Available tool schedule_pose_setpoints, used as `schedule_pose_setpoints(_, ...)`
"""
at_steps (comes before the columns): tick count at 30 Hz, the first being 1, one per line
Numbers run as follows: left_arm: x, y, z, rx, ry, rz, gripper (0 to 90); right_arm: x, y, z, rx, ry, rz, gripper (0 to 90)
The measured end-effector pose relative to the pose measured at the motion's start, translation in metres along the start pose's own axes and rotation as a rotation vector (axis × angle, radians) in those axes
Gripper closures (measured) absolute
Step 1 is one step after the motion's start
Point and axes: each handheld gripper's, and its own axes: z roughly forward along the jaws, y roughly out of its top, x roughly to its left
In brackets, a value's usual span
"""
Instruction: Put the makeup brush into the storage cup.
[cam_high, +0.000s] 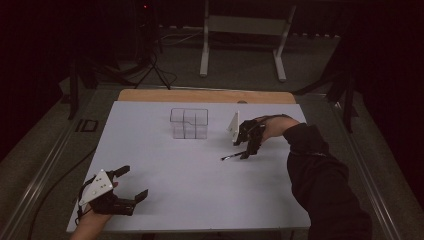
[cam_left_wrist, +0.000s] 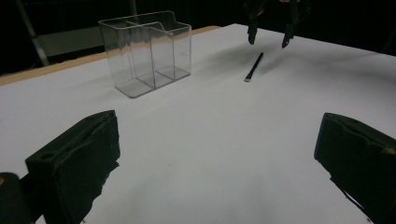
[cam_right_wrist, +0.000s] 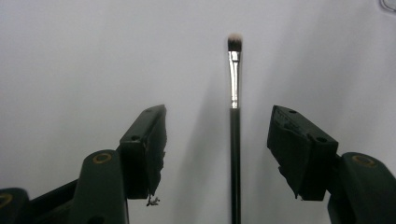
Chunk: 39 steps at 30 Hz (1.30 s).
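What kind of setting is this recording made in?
Probably a lab or recording studio rather than a home: a white table bearing just a clear compartment organizer and a makeup brush, dark curtains around, and a tripod with cables on the floor.

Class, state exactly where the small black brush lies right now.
In the high view the brush lies flat on the white table, right of centre, between the right gripper's open jaws, near the clear organiser.

High view overlooks table (cam_high: 150, 200); both gripper views share the brush (cam_right_wrist: 235, 135).
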Motion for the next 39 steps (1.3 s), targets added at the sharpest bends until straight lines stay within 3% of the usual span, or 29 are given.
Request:
schedule_pose_setpoints(13, 0.000, 0.000, 0.000, 0.001, -0.006, 0.004, 1.1, -0.008, 0.009, 0.009, -0.027, 0.002, -0.026, 48.4)
schedule_pose_setpoints(19, 0.000, 0.000, 0.000, 0.003, -0.008, 0.003, 1.1, -0.011, 0.011, 0.016, -0.005, 0.002, -0.036, 50.2)
schedule_pose_setpoints(26, 0.000, -0.001, 0.000, 0.005, -0.011, 0.000, 1.2, -0.012, 0.012, 0.028, 0.034, 0.002, -0.054, 60.1)
schedule_pose_setpoints(39, 0.000, -0.001, 0.000, 0.004, -0.013, -0.001, 1.2, -0.011, 0.019, 0.042, 0.058, -0.022, -0.108, 69.5)
